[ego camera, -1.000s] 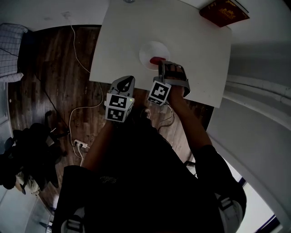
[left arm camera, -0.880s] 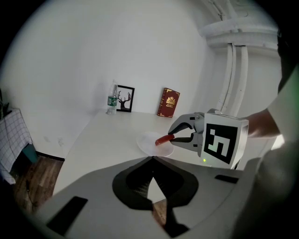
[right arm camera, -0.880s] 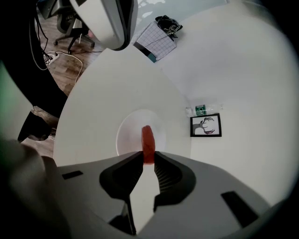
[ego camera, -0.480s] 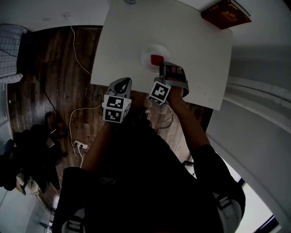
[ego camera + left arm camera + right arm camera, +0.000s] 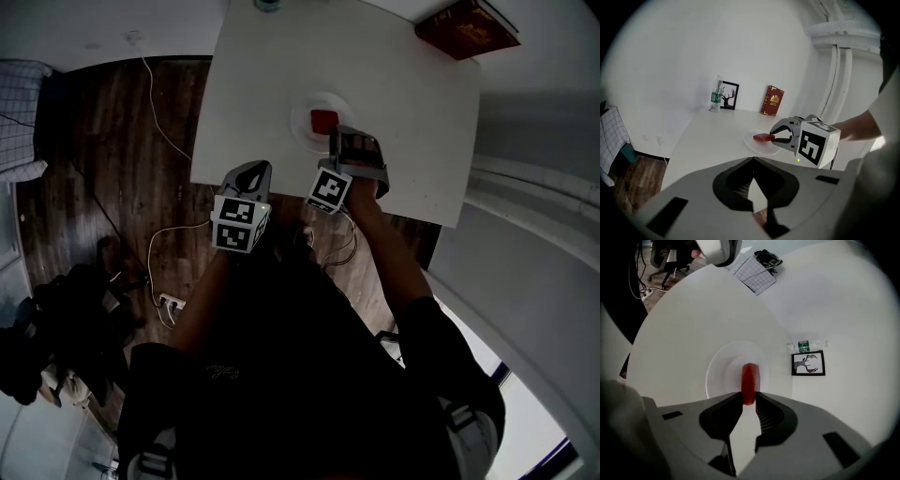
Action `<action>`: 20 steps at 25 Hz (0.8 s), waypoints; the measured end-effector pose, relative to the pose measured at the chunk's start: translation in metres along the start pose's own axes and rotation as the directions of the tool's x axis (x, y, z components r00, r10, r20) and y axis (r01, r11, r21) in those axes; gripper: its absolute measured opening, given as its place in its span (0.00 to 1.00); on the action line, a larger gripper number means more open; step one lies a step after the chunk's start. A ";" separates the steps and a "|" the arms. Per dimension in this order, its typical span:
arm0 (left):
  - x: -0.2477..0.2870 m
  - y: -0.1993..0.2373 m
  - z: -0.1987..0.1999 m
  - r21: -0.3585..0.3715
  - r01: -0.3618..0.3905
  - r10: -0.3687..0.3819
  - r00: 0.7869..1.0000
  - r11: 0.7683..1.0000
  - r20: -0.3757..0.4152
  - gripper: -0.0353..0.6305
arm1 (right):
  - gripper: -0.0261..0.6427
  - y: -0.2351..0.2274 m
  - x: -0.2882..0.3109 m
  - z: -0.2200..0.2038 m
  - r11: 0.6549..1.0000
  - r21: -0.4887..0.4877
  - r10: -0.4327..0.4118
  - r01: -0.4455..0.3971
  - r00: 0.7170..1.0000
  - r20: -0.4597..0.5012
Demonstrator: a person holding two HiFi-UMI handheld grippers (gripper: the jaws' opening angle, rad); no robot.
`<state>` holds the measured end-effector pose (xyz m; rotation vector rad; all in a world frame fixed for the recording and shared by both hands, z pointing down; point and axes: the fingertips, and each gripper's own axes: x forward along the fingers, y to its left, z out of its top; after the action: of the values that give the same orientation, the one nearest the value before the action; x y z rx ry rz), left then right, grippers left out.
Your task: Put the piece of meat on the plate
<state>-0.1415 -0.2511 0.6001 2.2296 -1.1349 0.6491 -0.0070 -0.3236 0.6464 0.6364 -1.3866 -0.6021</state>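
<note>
Meat over plate, between right hand-held gripper's opening jaws; left hand-held gripper clenched.

The table lies bare to the left, right and far side of the plate, leaving wide passage there. The right gripper blocks the plate's near rim, its jaws opening with the piece of meat between them. The left gripper hangs at the near edge, well apart. A bottle, framed picture and red book line the far edge. Pipes crowd the right side.
</note>
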 end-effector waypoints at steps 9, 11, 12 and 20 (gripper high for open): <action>0.011 0.004 0.006 0.035 0.063 -0.062 0.998 0.997 -0.031 0.06 | 0.21 0.011 0.021 -0.010 0.997 -0.074 0.010 -0.011 1.000 -0.004; 0.014 0.005 0.008 0.041 0.080 -0.079 0.996 0.996 -0.036 0.06 | 0.21 0.013 0.023 -0.012 0.997 -0.069 0.032 -0.031 0.999 0.009; 0.015 0.005 0.009 0.041 0.091 -0.089 0.995 0.995 -0.038 0.06 | 0.22 0.013 0.024 -0.012 0.997 -0.056 0.051 -0.049 0.999 0.020; 0.016 0.001 0.012 -0.019 0.170 -0.171 0.984 0.985 -0.053 0.06 | 0.24 0.020 0.025 -0.009 0.976 0.044 0.210 -0.213 0.975 0.071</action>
<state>-0.1320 -0.2683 0.6015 2.2527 -0.9064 0.6245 0.0049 -0.3271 0.6777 0.5052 -1.5132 -0.4211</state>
